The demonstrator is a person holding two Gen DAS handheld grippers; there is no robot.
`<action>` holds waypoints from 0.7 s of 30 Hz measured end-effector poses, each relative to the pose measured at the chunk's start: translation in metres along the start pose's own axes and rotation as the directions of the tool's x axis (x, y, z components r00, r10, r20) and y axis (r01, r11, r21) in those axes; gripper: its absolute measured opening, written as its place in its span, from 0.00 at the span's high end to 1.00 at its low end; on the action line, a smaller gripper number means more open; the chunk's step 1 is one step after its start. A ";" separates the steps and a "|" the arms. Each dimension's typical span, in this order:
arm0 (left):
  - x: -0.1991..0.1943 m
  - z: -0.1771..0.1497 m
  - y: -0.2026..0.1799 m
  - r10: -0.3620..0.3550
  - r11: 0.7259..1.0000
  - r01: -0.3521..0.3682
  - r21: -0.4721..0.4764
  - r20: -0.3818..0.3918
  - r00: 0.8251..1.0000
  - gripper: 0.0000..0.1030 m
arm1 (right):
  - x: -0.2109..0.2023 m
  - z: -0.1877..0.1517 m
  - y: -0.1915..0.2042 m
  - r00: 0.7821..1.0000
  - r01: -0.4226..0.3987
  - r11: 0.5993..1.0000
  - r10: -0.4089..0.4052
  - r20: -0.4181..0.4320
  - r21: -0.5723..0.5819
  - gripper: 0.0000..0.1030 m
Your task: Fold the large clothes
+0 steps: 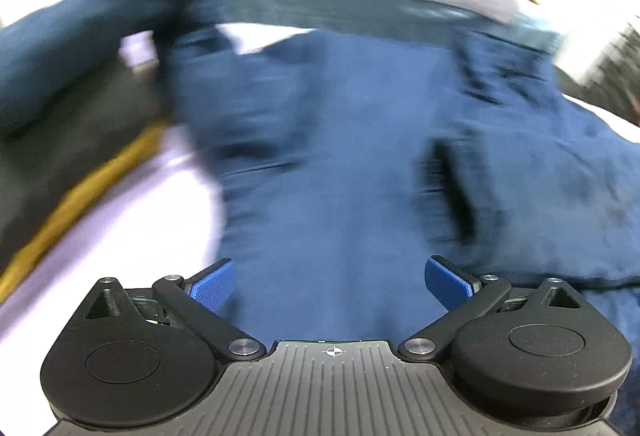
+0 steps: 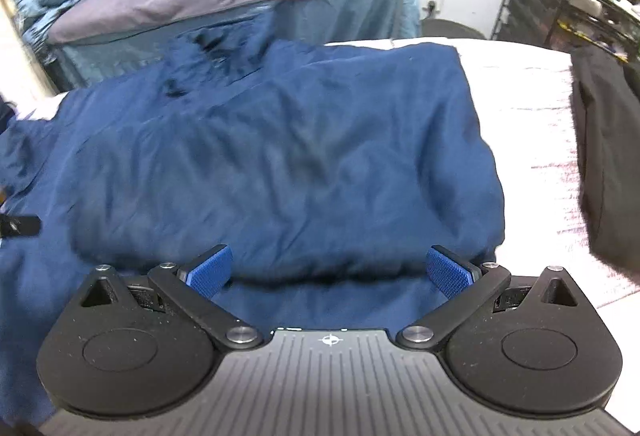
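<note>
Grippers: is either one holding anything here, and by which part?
Nothing is held. The left gripper and right gripper both have jaws wide open above the blue garment.

You are looking at one large navy blue garment [image 2: 280, 155], soft and heavily wrinkled, spread flat over a pale bed surface. In the right wrist view its body forms a broad, roughly rectangular slab with a fairly straight right edge and a rounded near-right corner; a folded-over layer ends in a soft rolled edge along the near side, with more blue cloth showing beneath it. At the far left of that slab the fabric bunches into dark creases. To the left the cloth runs out of view. In the left wrist view the same garment [image 1: 340, 155] is motion-blurred, filling the middle, with what looks like a sleeve reaching toward the far left.
</note>
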State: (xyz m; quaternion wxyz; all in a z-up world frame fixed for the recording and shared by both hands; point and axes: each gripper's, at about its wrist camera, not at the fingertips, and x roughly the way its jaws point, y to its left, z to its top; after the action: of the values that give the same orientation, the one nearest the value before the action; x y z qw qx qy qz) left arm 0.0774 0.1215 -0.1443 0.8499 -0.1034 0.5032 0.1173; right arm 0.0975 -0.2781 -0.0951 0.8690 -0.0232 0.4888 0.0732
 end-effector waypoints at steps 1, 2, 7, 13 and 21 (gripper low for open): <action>-0.004 -0.001 0.015 0.026 0.999 -0.026 -0.029 -0.006 1.000 0.00 | -0.003 -0.004 0.002 1.000 -0.006 1.000 0.006 -0.007 -0.011 0.01; -0.010 -0.004 0.031 0.048 0.997 -0.048 -0.060 -0.010 0.999 0.00 | -0.006 -0.008 0.007 1.000 -0.015 1.000 0.015 -0.017 -0.024 0.01; -0.037 -0.008 0.105 0.095 0.965 -0.086 -0.249 0.022 0.995 0.00 | -0.012 -0.029 0.029 0.994 -0.080 0.996 0.075 -0.082 -0.051 0.01; -0.068 0.033 0.166 0.114 0.938 -0.055 -0.342 0.155 0.981 0.00 | -0.016 -0.047 0.051 0.986 -0.117 0.991 0.108 -0.124 -0.070 0.01; -0.056 0.092 0.204 0.110 0.925 -0.023 -0.378 0.209 0.972 0.00 | -0.029 -0.060 0.058 0.990 -0.093 0.995 0.088 -0.108 -0.040 0.01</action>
State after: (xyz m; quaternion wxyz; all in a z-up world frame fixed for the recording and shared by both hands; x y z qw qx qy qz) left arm 0.0662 0.3377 -0.0634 0.8620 -0.2317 0.3746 0.2510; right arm 0.0233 -0.2308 -0.1003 0.8369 -0.0245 0.5329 0.1221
